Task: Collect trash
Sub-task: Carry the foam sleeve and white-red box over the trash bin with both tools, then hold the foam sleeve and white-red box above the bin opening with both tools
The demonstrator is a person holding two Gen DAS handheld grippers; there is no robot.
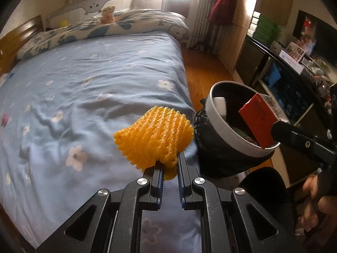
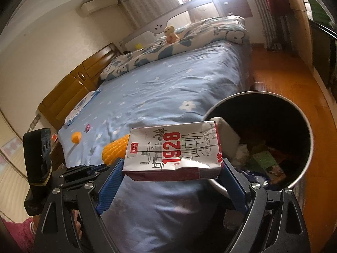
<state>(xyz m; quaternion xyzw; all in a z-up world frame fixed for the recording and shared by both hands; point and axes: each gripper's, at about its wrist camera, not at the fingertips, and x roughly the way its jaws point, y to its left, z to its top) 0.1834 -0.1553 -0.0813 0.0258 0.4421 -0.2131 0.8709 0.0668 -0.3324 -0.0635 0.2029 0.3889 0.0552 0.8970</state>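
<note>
Left gripper (image 1: 170, 164) pinches foam net (image 1: 154, 136); right gripper (image 2: 172, 168) clamps milk carton (image 2: 174, 149) (bin (image 2: 303, 122) beside).

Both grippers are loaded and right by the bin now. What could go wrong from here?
1. The milk carton sits crosswise between the right gripper fingers, partly short of the bin rim; released early, it may land on the bed.
2. The left gripper pinches only a corner of the orange foam net, which could slip.
</note>
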